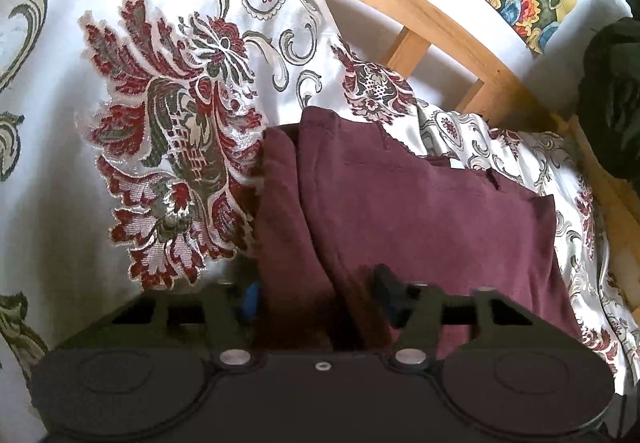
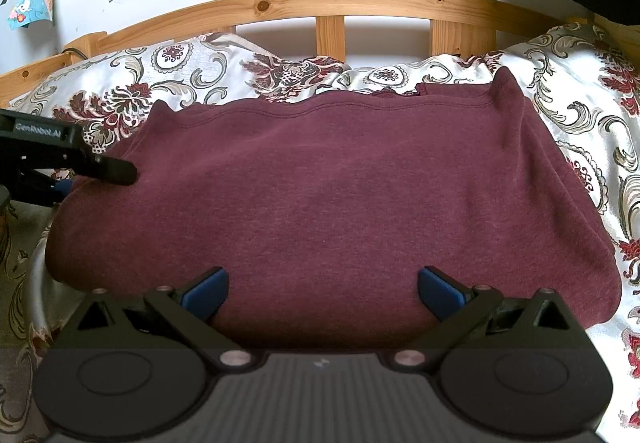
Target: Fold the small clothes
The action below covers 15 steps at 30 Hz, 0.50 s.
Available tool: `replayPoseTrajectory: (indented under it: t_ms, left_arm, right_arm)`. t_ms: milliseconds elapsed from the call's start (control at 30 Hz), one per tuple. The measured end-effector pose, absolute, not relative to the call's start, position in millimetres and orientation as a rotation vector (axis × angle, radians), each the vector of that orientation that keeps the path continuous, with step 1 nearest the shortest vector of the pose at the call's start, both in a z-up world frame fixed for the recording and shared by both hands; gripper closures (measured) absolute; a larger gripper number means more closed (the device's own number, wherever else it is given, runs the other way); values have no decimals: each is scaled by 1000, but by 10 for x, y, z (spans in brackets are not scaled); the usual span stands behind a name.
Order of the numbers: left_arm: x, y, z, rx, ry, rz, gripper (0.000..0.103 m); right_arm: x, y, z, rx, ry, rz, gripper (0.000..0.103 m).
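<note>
The maroon sweater point(image 2: 332, 195) lies folded into a broad, roughly rectangular pad on the floral bedspread point(image 2: 580, 115), its hemmed edge running along the far side toward the wooden headboard point(image 2: 328, 3). The knit looks smooth across the top, with soft rounded folds at both side edges and one corner peaking up at the far right. From my left wrist camera the same sweater point(image 1: 420, 203) shows a doubled layer along its left edge, with a small dark slit near the far corner.

My left gripper point(image 1: 316, 303) comes in from the left edge of the garment, low and close to the bedspread point(image 1: 80, 163); a bunched fold of the fabric runs between its fingers, which are clamped onto it. In the right wrist view that left gripper point(image 2: 100, 179) sits at the sweater's left side, one black finger resting on top of the cloth.

My right gripper point(image 2: 322, 293) hovers over the near edge of the sweater, its blue-padded fingers point(image 2: 204, 291) spread wide apart and holding nothing.
</note>
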<state>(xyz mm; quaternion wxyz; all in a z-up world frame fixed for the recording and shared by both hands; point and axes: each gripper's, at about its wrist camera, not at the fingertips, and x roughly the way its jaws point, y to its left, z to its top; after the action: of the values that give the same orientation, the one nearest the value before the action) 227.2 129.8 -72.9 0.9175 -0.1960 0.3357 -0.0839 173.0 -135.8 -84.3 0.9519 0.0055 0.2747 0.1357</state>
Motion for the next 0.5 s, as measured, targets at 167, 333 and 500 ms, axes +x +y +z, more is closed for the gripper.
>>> replayPoseTrajectory:
  t_ms: [167, 333, 500]
  left_arm:
    - [2266, 1297, -721, -412, 701, -168, 76]
    - [2237, 1297, -667, -446, 679, -158, 81]
    - [2252, 1101, -400, -439, 675, -115, 83]
  right_arm:
    - [1681, -1376, -761, 1, 558, 293, 0]
    - [1566, -1603, -640, 50, 527, 302, 0]
    - [1469, -1880, -589, 105, 499, 278, 0]
